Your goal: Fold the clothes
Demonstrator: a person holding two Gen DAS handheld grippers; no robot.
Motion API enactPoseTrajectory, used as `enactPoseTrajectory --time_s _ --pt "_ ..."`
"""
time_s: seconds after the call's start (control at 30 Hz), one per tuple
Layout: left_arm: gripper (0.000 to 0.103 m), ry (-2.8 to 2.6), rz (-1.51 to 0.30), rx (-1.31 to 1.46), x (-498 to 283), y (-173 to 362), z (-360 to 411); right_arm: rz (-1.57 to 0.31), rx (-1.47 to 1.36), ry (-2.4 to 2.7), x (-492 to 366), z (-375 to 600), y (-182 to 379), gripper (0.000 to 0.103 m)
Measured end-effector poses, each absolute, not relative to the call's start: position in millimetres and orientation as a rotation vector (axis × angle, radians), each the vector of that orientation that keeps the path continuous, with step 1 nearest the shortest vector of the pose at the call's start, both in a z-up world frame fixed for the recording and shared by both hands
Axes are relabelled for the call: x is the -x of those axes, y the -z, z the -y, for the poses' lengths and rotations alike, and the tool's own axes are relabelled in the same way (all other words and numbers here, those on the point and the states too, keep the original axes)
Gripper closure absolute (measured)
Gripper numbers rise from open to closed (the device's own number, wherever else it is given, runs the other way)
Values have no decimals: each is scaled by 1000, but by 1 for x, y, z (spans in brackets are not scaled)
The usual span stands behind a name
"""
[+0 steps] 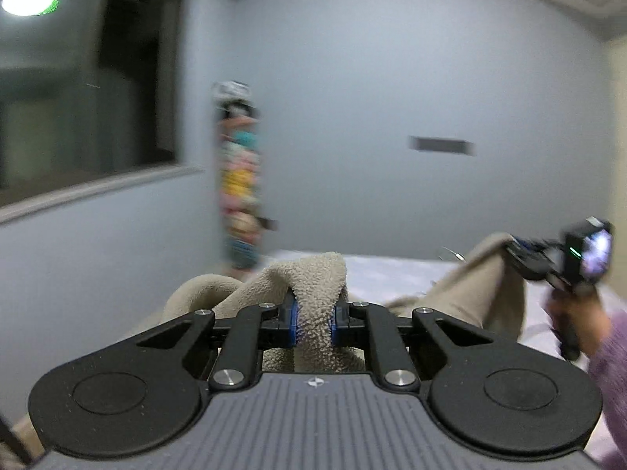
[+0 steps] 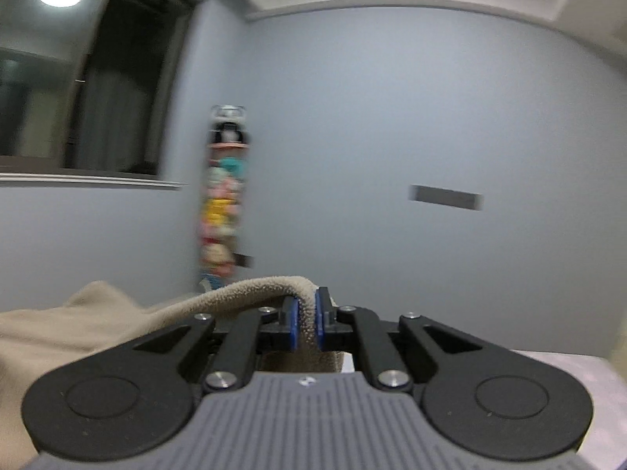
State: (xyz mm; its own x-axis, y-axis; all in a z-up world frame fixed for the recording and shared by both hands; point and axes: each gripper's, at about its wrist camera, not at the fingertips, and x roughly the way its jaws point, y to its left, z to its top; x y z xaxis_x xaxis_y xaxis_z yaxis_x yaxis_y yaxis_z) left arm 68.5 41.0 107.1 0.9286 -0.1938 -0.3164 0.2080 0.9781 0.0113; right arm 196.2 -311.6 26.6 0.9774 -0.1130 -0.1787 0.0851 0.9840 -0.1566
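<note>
Grey-blue walls [image 1: 352,78] enclose a bedroom with a dark window [image 1: 86,90] at left and a blurred, colourful column of soft toys [image 1: 240,180] in the corner. From the left wrist view, the left tool [image 1: 313,323] pinches a thick fold of a beige fleece garment [image 1: 313,278] between its blue pads, raised above a pale bed [image 1: 392,274]. At far right, a hand [image 1: 580,325] in a purple sleeve [image 1: 611,360] holds the right tool [image 1: 521,250], gripping another part of the garment.

From the right wrist view, the right tool's narrow jaws clamp a thin fleece edge, with the rest of the cloth trailing left.

Beige fleece garment [image 1: 313,286] – lifted, draped over bed [image 1: 392,274]
</note>
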Motion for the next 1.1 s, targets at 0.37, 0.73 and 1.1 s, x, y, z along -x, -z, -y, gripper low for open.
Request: enactPoseTrajectory --time_s 0.37,0.73,1.1 --pt "87 782 -826 -94 -51 42 121 -649 78 248 -121 487 68 86" --pt "49 837 -889 -181 -59 82 149 -775 -251 148 -43 487 129 36" --pt "41 579 -824 -212 -111 51 113 -824 -438 157 -40 473 147 25"
